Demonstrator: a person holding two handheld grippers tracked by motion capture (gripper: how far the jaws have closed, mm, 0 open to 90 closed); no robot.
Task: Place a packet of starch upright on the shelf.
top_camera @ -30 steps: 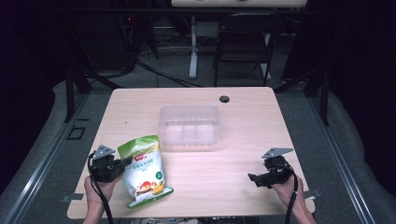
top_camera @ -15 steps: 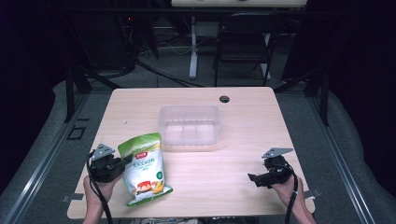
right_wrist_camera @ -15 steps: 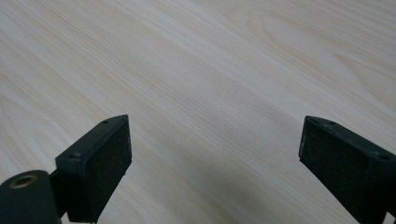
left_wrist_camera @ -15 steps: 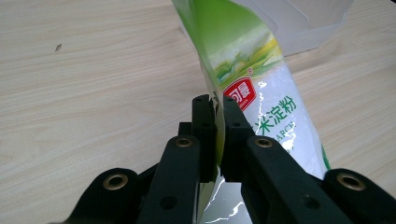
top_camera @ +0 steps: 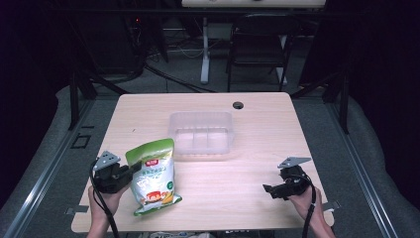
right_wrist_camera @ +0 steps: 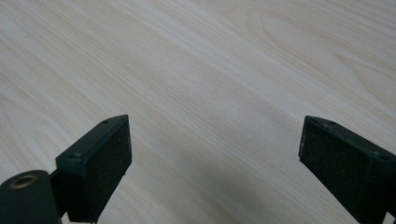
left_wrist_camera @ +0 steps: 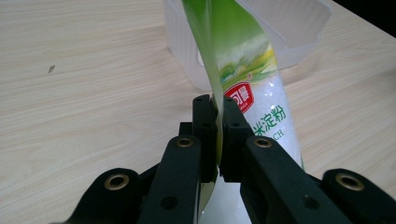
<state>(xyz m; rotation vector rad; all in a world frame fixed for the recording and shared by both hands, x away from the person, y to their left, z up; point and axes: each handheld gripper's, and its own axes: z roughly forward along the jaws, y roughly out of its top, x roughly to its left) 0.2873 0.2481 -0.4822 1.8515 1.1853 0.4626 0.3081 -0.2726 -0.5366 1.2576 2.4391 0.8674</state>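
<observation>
From above, my left gripper (top_camera: 130,172) holds the green bag (top_camera: 153,176) at the surface's (top_camera: 257,148) near-left, before the clear tray (top_camera: 201,133); my left view shows fingers (left_wrist_camera: 204,135) clamped on its edge; my right fingers (right_wrist_camera: 95,170) gape over bare wood.

I work in what looks like a lab or test room — a plain wooden table (top_camera: 257,148) inside a dark metal frame (top_camera: 74,94), cables (top_camera: 168,79) on the floor, a chair (top_camera: 257,49) behind.
</observation>
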